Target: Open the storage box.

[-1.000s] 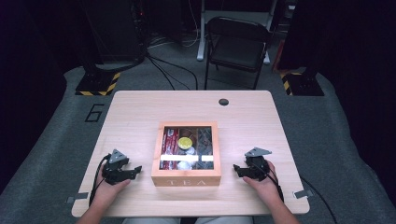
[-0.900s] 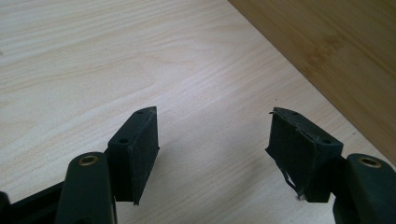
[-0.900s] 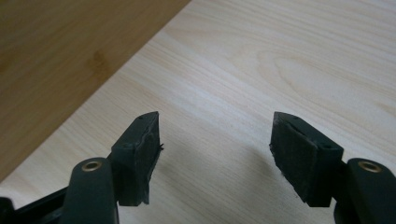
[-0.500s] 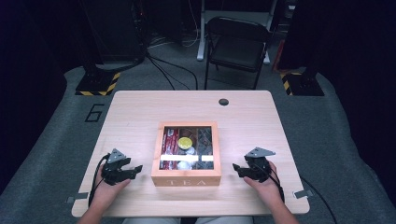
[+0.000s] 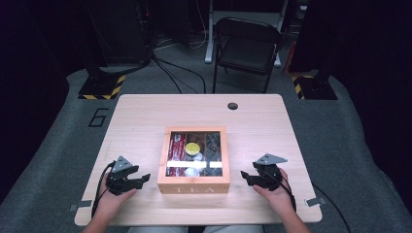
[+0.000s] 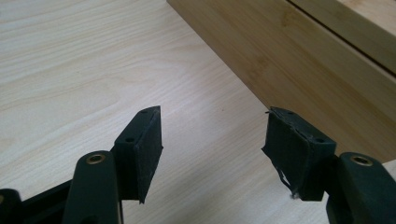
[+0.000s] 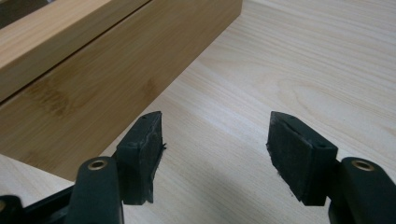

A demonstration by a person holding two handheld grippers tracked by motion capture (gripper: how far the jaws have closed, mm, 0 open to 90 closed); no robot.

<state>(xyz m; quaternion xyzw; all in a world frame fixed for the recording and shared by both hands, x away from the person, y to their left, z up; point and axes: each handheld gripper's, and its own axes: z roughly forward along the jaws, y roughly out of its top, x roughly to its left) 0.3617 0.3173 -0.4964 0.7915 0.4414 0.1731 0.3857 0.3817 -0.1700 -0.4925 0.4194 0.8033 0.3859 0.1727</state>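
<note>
A wooden tea box [image 5: 193, 185] with a glass-windowed lid stands shut at the middle of the table [image 5: 145, 116]; tea bags and a round yellow item show through the glass. My left gripper [image 5: 145, 178] hovers just left of the box's front corner, pointing at it. Its jaws are open and have just been closing, with only bare table between them [image 6: 212, 149], and the box's side [image 6: 317, 70] lies ahead to the right. My right gripper [image 5: 244, 177] mirrors it at the box's right side [image 7: 84, 93]. It is open and empty [image 7: 215, 149], and its jaws have narrowed a little too.
A dark cable hole [image 5: 232, 106] sits near the table's far edge. A black folding chair [image 5: 248, 46] stands beyond the table on the grey floor. A bright glare strip [image 5: 194, 164] crosses the box lid.
Both pairs of jaws have narrowed a little. The left gripper has lifted slightly; the right hand has stayed in place.
</note>
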